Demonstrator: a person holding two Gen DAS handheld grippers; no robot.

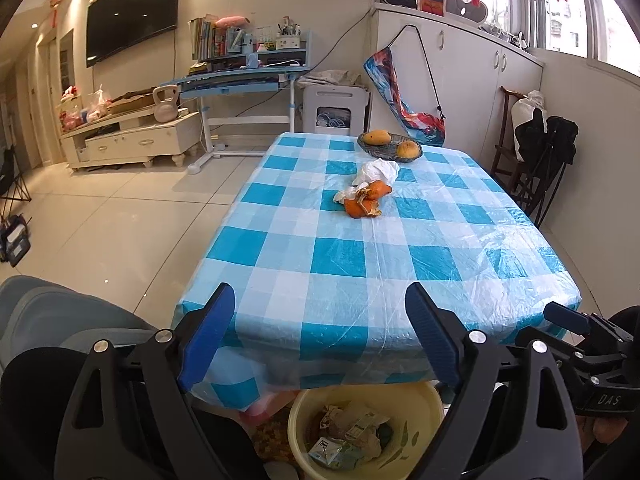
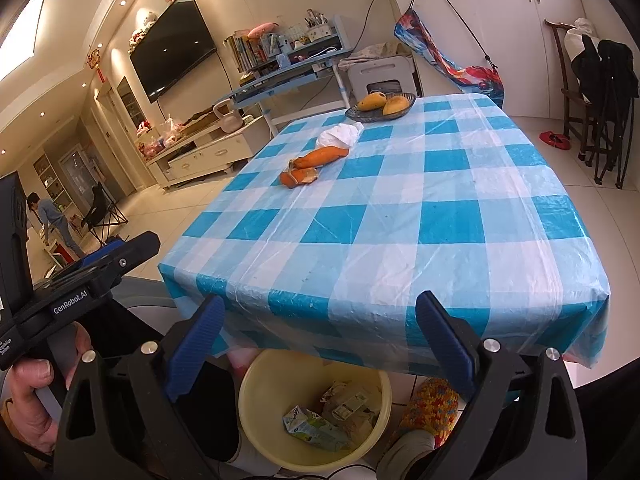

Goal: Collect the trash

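While you hold both tools at the near edge of the table [image 1: 400, 264], the left gripper [image 1: 320, 336] and the right gripper [image 2: 320, 344] both stand wide apart with nothing between the blue pads. Below them sits your yellow bin [image 2: 256, 412] with cartons [image 2: 316, 428] inside. Farther off, mid-table, lie orange peels [image 1: 362, 202] and a crumpled white tissue [image 1: 378, 172], with a fruit bowl [image 1: 384, 151] beyond.

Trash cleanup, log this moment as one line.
left gripper: open, empty | right gripper: open, empty | yellow bin: cartons inside | orange peels, tissue: on table
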